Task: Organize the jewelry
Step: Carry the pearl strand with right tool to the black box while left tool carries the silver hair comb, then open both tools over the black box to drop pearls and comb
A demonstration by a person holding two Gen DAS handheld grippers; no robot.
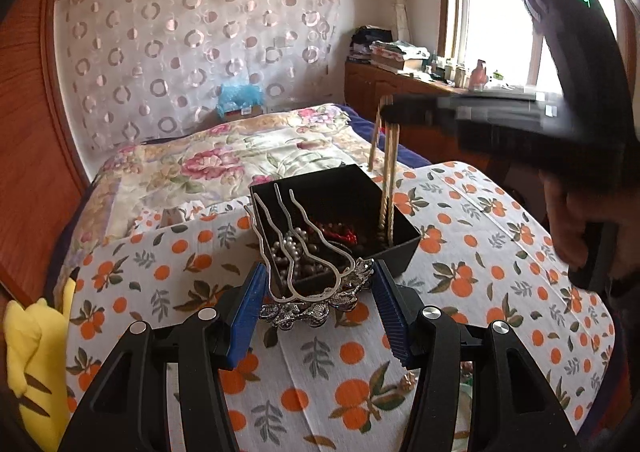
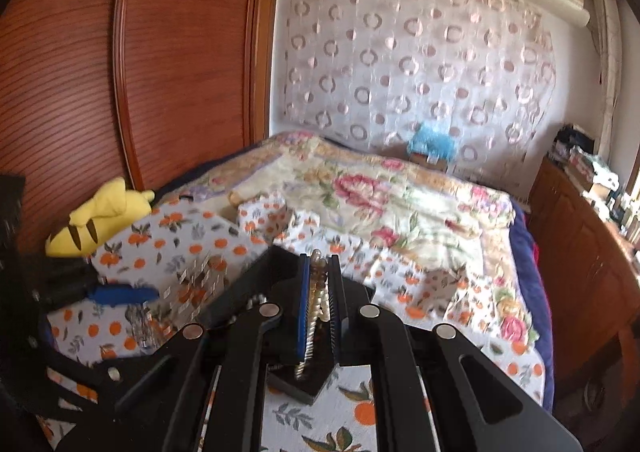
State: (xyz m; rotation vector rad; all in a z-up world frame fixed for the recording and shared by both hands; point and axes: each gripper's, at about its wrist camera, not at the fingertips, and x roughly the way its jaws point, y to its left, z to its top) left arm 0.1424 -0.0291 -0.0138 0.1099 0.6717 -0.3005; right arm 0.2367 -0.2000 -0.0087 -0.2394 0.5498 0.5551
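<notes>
A black open box point(image 1: 400, 242) stands on the orange-print cloth and holds pearl and red beads point(image 1: 336, 232). My left gripper point(image 1: 318, 292) holds a silver hair comb point(image 1: 308, 272) by its ornate base, prongs up, just in front of the box. My right gripper point(image 2: 320, 288) is shut on a cream pearl necklace point(image 2: 318, 304). In the left wrist view that necklace point(image 1: 390, 172) hangs from the right gripper point(image 1: 400, 112) down into the box's right side. In the right wrist view the box point(image 2: 308, 388) shows below the fingers.
The orange-print cloth point(image 1: 500, 252) covers the work surface, with a floral bed point(image 1: 224, 156) behind. A yellow plush toy point(image 1: 36, 364) lies at the left. A wooden cabinet point(image 1: 376, 80) with clutter stands under the window. A wooden wardrobe point(image 2: 120, 72) is at the left.
</notes>
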